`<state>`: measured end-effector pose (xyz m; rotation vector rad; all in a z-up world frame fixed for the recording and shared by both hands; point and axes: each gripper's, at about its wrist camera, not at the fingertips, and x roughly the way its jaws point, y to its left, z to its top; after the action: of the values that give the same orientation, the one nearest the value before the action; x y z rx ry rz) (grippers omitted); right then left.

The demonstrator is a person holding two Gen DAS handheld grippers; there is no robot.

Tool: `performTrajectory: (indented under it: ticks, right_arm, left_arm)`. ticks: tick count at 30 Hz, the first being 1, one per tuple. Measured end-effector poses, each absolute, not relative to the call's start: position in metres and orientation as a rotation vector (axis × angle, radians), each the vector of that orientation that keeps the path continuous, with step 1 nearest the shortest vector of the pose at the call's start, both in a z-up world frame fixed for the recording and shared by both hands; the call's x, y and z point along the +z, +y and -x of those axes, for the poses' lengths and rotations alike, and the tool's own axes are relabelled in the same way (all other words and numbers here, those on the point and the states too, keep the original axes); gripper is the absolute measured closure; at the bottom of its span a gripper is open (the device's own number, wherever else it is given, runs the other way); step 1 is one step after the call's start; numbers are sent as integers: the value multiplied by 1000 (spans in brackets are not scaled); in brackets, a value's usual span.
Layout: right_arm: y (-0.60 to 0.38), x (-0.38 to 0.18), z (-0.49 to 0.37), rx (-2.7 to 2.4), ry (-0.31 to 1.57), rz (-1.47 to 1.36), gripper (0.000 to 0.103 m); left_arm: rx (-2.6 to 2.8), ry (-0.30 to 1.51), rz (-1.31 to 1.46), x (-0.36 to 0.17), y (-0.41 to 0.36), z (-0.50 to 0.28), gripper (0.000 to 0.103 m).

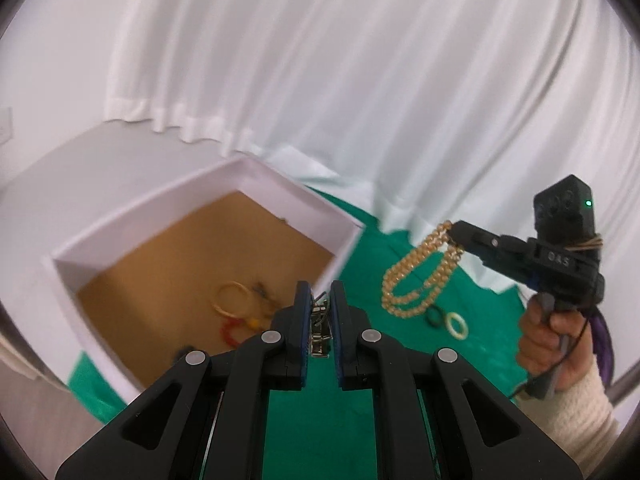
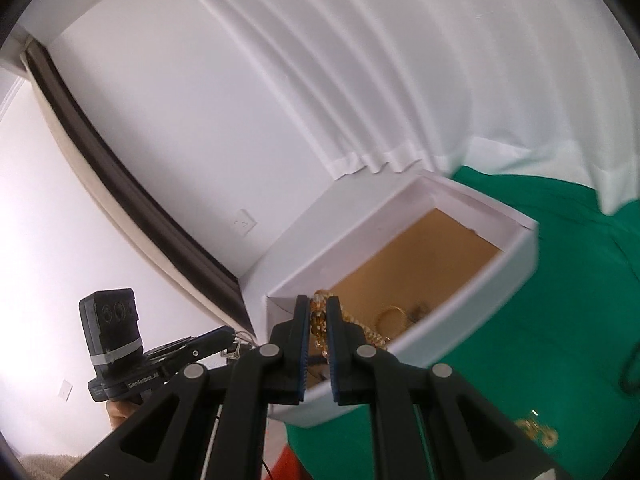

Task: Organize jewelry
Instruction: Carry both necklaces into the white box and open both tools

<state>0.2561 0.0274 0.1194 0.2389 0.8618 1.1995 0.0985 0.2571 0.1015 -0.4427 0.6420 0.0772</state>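
Jewelry split between box, cloth and air

The amber bead necklace (image 1: 418,276) dangles in 2 loops above the green cloth; a silvery metal piece (image 1: 320,330) hangs pinched. The white box (image 1: 280,184), brown-floored, holds a gold bangle (image 1: 232,299) and red beads (image 1: 229,330). A cream ring (image 1: 456,324) lies beside a dark ring (image 1: 434,317).

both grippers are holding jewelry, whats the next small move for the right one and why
Probably carry the right gripper left over the white box before releasing: its amber bead necklace hangs above the green cloth, outside the box's rim.
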Motion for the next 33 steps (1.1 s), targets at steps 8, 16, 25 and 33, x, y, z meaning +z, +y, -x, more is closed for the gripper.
performTrajectory:
  ticks: [8,16,25,33]
  right_arm:
    - [126,88,-278,1244,927,-169,95]
    - [235,2,-295,1203,1069,-47,95]
    - [281,-60,-296,1042,1168,87,87]
    - [230,-7,-280,991,999,119,38]
  left_arm:
    - [238,692,444,66,323,-123,95]
    - [362,808,488,-10,383,-152,95]
    - [478,890,450,-61,403,-154,41]
    - [502,804,332,-34,360,-128,14]
